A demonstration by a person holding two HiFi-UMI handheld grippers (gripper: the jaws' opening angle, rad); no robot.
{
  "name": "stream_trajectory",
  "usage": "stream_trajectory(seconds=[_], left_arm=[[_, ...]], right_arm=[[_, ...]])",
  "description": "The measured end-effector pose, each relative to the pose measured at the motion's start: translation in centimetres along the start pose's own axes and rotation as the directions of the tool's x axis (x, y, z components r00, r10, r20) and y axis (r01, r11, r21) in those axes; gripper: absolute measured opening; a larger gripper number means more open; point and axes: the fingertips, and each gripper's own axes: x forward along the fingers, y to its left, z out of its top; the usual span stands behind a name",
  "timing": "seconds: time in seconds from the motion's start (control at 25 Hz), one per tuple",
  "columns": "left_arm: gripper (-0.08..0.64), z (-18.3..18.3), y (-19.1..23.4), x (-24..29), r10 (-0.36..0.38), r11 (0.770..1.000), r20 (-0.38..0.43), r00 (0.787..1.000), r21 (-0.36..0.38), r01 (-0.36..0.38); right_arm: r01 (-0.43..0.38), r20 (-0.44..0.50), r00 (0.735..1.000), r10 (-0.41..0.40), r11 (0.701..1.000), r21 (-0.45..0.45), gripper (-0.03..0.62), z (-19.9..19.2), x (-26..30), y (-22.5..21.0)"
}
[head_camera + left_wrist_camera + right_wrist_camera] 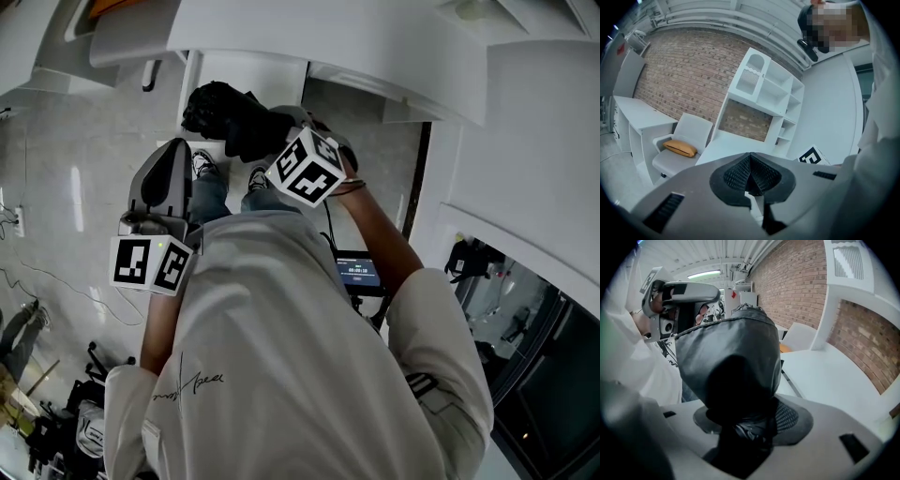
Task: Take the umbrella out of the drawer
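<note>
A folded black umbrella [731, 362] in its fabric sleeve fills the middle of the right gripper view, and my right gripper [746, 423] is shut on its lower end. In the head view the same umbrella [228, 116] sticks out past the right gripper [270, 142], held in the air in front of the person's body and above their shoes. My left gripper [751, 177] is shut with its ribbed pads pressed together and nothing between them. In the head view the left gripper [172, 156] hangs lower left of the umbrella. No drawer is recognisable in any view.
A white desk with a shelf unit [761, 91] stands against a brick wall. Beside it is a white chair with an orange cushion [680, 147]. A white tabletop [825, 376] lies to the right of the umbrella. The person in a white shirt [281, 366] fills the head view over a pale floor.
</note>
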Motion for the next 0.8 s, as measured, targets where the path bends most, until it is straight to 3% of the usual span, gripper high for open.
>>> stream_trajectory(seconds=[0.8], left_arm=[[0.015,1.4,0.3,-2.8,0.01,1.0,0.084,0.996,0.001,-0.01]], right_arm=[[0.098,0.135,0.986,-0.1,0.995,0.022,0.252,2.7,-7.0,2.1]])
